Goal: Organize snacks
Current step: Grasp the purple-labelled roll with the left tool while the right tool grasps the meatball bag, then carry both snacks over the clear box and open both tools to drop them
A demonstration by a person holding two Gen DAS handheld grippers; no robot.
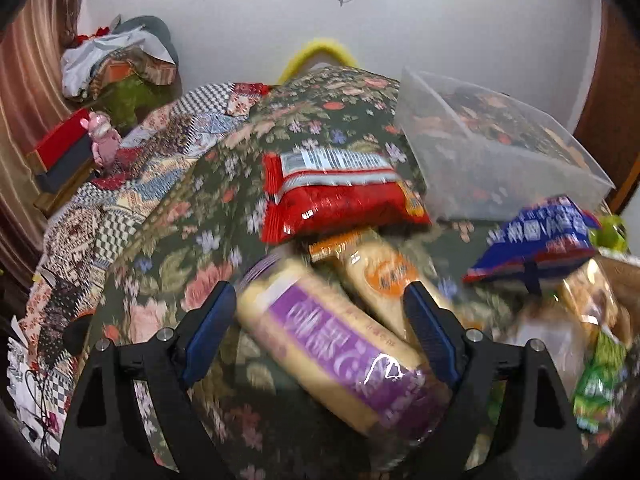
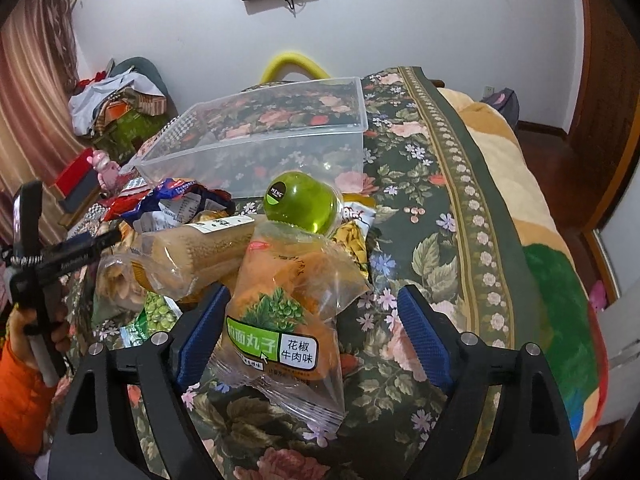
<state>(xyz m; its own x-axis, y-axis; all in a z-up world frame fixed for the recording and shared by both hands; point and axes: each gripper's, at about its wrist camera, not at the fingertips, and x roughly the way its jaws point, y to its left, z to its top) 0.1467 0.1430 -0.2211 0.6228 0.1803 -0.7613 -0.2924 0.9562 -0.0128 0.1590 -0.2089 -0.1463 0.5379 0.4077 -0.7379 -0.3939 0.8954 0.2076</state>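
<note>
Our left gripper [image 1: 320,312] points steeply down, jaws spread wide. Our right gripper [image 2: 312,316] does likewise; our left hand [image 2: 38,336] shows at nine o'clock.

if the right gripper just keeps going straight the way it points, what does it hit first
Most likely the clear snack bag with the green label, which already lies between the open pads of the right gripper. Beyond it along that line sits the green bottle, then the clear plastic bin. Depth is hard to judge here.
</note>
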